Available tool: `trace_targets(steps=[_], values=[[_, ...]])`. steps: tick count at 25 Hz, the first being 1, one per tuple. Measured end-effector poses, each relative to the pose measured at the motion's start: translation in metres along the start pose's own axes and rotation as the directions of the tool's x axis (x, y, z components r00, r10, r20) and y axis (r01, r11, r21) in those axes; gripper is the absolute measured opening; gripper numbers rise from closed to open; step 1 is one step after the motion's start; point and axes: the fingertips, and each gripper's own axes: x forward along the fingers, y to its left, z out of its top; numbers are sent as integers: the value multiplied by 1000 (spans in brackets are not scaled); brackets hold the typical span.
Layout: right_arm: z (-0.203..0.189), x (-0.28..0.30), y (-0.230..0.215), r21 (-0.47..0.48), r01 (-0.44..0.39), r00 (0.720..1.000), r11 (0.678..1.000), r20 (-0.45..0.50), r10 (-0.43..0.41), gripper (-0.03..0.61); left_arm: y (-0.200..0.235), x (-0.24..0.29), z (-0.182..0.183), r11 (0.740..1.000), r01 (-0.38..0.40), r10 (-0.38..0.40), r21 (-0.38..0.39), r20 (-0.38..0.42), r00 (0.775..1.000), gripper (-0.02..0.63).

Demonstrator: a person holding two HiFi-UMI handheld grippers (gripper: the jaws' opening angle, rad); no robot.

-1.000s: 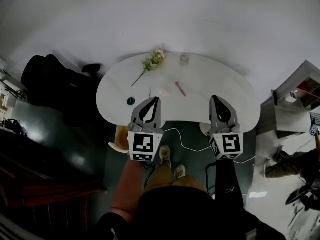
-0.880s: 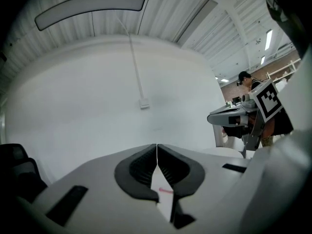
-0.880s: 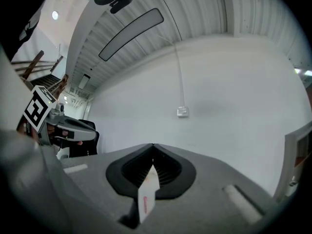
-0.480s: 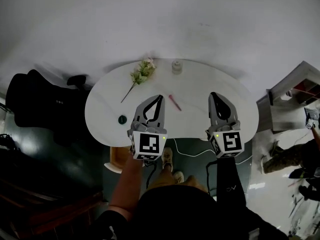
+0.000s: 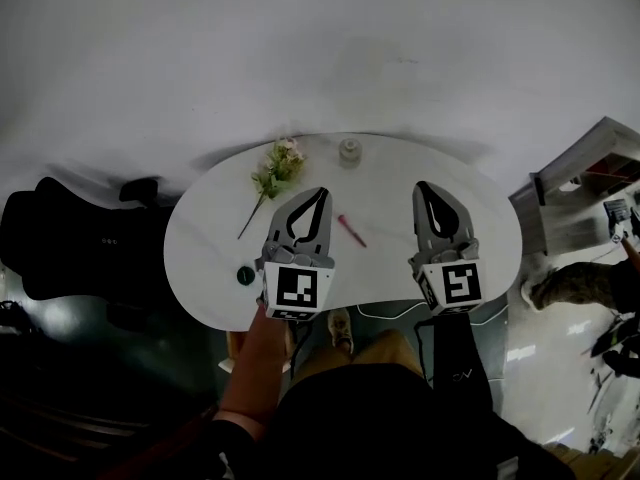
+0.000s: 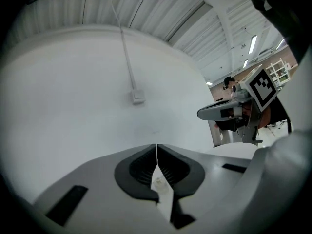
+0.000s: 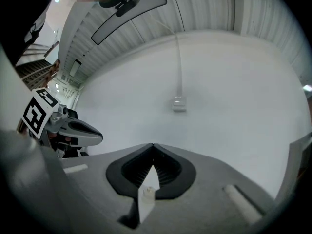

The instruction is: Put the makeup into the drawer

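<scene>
Only overhead, pink makeup stick, white table

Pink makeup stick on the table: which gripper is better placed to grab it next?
Left, probably: the pink makeup stick lies close beside the left gripper, farther from the right gripper. Both are shut, empty.

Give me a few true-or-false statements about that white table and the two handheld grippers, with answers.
1. The left gripper holds the pink stick. False: its jaws are shut on nothing, and the stick lies on the table.
2. A flower sprig lies on the table. True.
3. The right gripper stands wide open. False: its jaws are together.
4. A small jar stands near the table's far edge. True.
5. A dark round thing sits near the table's left edge. True.
</scene>
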Motion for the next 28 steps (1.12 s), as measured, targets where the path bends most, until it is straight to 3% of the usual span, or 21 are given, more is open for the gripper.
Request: trace_targets(steps=[6, 14, 19, 22, 24, 25, 26, 27, 28], values=[[-10, 13, -14, 18, 22, 1000, 1000, -12, -21, 5, 12, 13, -8, 1000, -8, 8, -1, -11, 1000, 11], [-22, 36, -25, 20, -24, 999, 1000, -39, 25, 4, 8, 40, -11, 999, 30, -29, 33, -33, 999, 11], [-36, 47, -36, 32, -40, 997, 999, -60, 42, 5, -15, 62, -58, 981, 165, -145, 100, -181, 973, 12], [-45, 50, -43, 54, -32, 997, 998, -73, 36, 5, -34, 72, -90, 947, 292, -246, 137, -280, 928, 12], [-49, 53, -47, 56, -38, 996, 998, -75, 42, 5, -52, 77, -113, 898, 409, -335, 162, -350, 875, 12], [-51, 54, -49, 55, -41, 996, 998, -77, 45, 5, -61, 79, -127, 862, 471, -373, 188, -393, 840, 27], [-53, 56, -52, 56, -41, 996, 998, -80, 46, 5, -70, 80, -142, 819, 532, -404, 216, -441, 802, 99], [-56, 56, -55, 57, -39, 995, 998, -87, 44, 5, -78, 81, -155, 771, 590, -431, 240, -485, 761, 130], [-60, 56, -58, 59, -36, 994, 998, -104, 42, 5, -85, 81, -166, 721, 644, -456, 257, -523, 720, 130]])
